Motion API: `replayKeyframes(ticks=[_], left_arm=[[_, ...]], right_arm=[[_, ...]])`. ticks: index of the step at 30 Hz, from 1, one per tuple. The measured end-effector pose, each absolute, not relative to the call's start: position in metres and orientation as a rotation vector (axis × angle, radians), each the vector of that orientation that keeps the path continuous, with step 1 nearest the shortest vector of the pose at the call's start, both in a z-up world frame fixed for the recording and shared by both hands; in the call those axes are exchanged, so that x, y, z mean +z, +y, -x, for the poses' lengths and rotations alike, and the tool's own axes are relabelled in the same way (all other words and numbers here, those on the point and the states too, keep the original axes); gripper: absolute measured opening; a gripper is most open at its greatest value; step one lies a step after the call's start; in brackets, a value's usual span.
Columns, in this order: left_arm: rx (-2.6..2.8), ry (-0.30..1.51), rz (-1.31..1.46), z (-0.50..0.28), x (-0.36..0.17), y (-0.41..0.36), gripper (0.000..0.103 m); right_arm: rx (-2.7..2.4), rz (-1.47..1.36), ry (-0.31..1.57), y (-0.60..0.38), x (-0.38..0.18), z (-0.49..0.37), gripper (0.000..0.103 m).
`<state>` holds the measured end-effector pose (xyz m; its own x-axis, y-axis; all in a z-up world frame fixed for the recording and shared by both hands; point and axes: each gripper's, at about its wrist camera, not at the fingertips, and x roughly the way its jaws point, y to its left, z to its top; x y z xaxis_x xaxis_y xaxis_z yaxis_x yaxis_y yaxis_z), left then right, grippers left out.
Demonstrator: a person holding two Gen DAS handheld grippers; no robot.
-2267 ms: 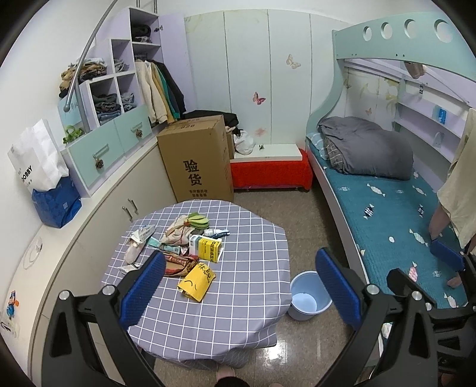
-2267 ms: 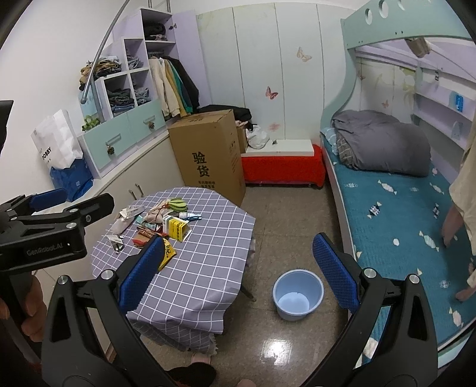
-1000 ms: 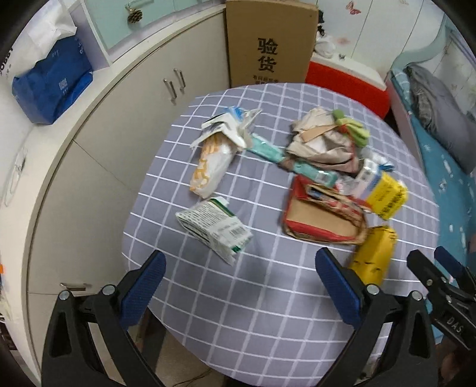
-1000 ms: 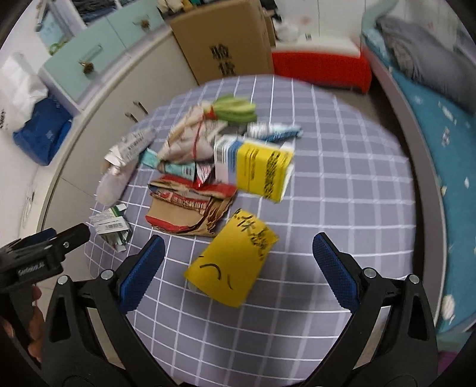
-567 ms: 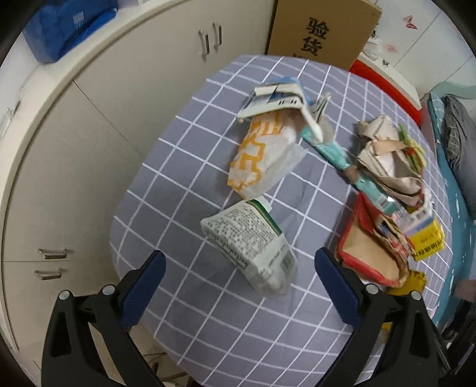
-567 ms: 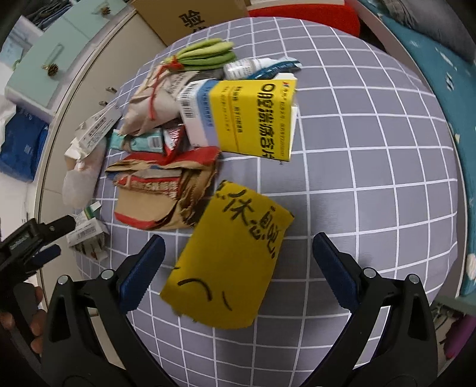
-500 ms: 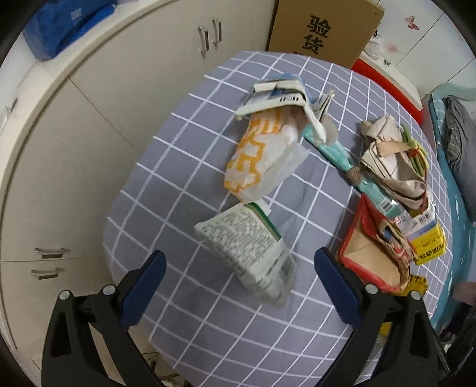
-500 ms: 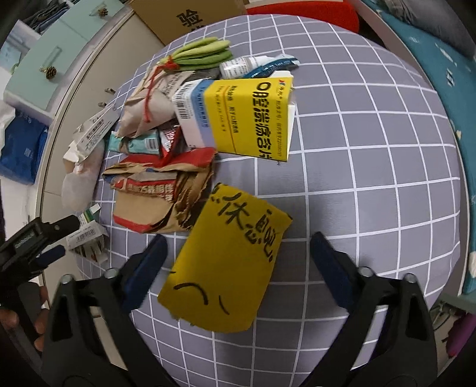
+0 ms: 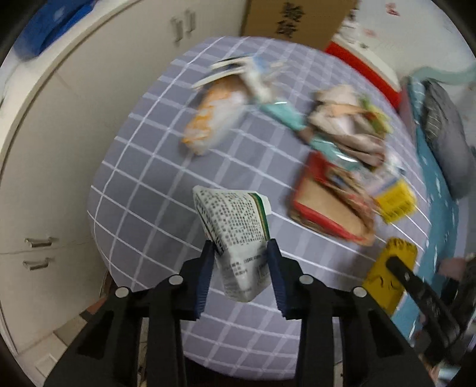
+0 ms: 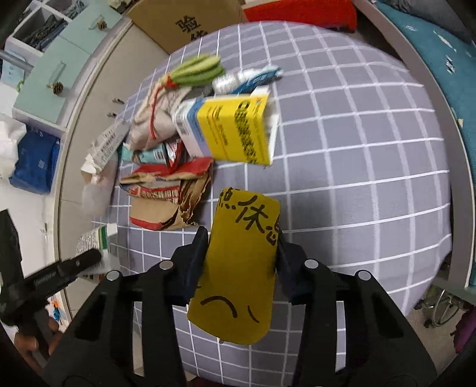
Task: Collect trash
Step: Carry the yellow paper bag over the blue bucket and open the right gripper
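Note:
My left gripper (image 9: 239, 253) is shut on a white packet with small print and a green edge (image 9: 235, 229), held just above the checked tablecloth (image 9: 142, 166). My right gripper (image 10: 241, 241) is shut on a yellow pack with black writing (image 10: 238, 268). That yellow pack also shows in the left wrist view (image 9: 386, 282). The white packet shows at the left of the right wrist view (image 10: 95, 241). On the table lie a yellow and white box (image 10: 232, 134), a torn red and brown paper bag (image 10: 166, 196), an orange and white bag (image 9: 214, 122) and green pods (image 10: 196, 71).
White cabinets (image 9: 44, 148) curve round the table's left side. A cardboard box (image 10: 178, 23) and a red bench (image 10: 300, 12) stand behind the table. A bed with a teal cover (image 10: 440, 50) runs along the right.
Both grippers have closed: the left on the white packet, the right on the yellow pack. Both items are lifted off the cloth. The left view is blurred by motion.

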<state>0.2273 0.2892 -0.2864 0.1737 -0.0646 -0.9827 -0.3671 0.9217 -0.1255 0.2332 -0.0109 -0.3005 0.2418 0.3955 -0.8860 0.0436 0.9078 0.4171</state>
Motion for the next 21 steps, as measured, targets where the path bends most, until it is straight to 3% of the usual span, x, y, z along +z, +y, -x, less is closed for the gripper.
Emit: replayKeyframes(ticks=[6,15,21], left_arm=[[0.017,1.263,0.224,-0.232,-0.225,0.204,0.035],[-0.276,1.195,0.048,-0.286,-0.205,0.046,0.035],[-0.363,1.201,-0.002,-0.314,-0.206,-0.062,0.035]], right_arm=[[0.217,-0.423,1.214,-0.051,-0.263,-0.227,0.043],[0.038,-0.436,1.022,-0.182,-0.21,-0.231,0.043],[-0.008,-0.438,0.995,-0.273,-0.209,-0.254,0.045]])
